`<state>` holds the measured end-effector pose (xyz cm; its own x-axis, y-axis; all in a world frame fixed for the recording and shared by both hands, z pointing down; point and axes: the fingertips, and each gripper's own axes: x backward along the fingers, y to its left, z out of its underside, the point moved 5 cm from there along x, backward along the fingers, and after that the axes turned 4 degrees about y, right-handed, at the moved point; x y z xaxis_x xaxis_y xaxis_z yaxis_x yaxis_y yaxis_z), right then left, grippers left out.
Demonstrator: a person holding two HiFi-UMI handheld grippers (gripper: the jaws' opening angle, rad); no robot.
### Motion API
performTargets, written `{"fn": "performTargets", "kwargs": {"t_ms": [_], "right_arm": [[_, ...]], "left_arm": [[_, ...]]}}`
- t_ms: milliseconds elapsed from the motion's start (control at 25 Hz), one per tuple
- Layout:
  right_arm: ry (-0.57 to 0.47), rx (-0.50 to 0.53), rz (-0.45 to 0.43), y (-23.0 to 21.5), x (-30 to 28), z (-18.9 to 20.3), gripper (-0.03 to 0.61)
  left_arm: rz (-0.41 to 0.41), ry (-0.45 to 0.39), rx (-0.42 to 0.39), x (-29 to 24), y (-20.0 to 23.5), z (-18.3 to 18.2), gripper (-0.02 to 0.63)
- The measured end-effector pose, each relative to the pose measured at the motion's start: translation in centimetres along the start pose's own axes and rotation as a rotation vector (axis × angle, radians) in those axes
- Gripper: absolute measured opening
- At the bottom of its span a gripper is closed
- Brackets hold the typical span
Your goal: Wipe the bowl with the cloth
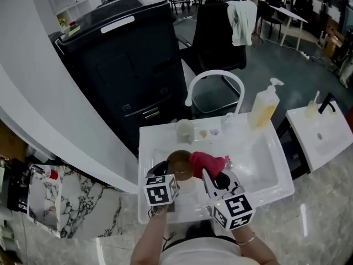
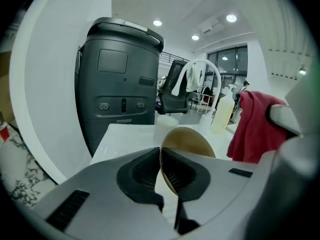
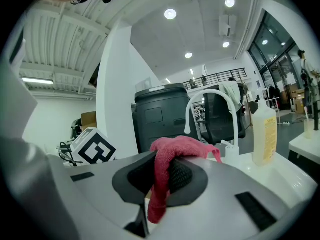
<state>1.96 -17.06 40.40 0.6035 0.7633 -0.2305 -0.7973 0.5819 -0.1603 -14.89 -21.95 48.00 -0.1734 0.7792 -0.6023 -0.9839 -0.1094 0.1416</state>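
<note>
A brown bowl (image 1: 179, 163) is held on edge above the white sink (image 1: 265, 148), its rim pinched in my left gripper (image 1: 172, 176). In the left gripper view the bowl (image 2: 192, 141) stands upright between the shut pads, with my left gripper (image 2: 161, 171) clamped on its rim. A red cloth (image 1: 208, 163) hangs just right of the bowl, and my right gripper (image 1: 212, 180) is shut on it. In the right gripper view the cloth (image 3: 167, 159) drapes over and between the jaws of my right gripper (image 3: 159, 176). The cloth (image 2: 255, 126) also shows at the right of the left gripper view.
A white arched faucet (image 1: 215, 84) rises behind the sink. A yellow soap bottle (image 1: 263, 106) stands at the back right, a pale cup (image 1: 185, 130) at the back left. A large black bin (image 1: 118, 65) stands behind, a marbled counter (image 1: 77, 203) to the left.
</note>
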Motion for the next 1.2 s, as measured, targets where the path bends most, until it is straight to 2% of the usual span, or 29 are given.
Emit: {"fn": "performTargets", "kwargs": {"t_ms": [280, 480, 680, 1040, 1200], "right_arm": [[-0.045, 0.031, -0.086, 2.5, -0.3, -0.9, 0.035], [-0.03, 0.097, -0.129, 4.2, -1.0, -1.3, 0.035], [0.026, 0.162, -0.068, 4.8, -2.1, -1.7, 0.035], [0.107, 0.318, 0.039, 4.5, -3.3, -0.5, 0.035], [0.147, 0.321, 0.072, 3.8, -3.5, 0.2, 0.035]], "left_arm": [[0.036, -0.08, -0.044, 3.6, -1.9, -1.8, 0.032], [0.06, -0.117, -0.101, 5.7, -3.6, -2.8, 0.032], [0.092, -0.128, -0.151, 7.3, -5.0, -2.8, 0.032], [0.13, -0.111, -0.118, 8.0, -4.5, -2.4, 0.032], [0.138, -0.101, -0.115, 7.9, -4.4, -2.3, 0.032]]}}
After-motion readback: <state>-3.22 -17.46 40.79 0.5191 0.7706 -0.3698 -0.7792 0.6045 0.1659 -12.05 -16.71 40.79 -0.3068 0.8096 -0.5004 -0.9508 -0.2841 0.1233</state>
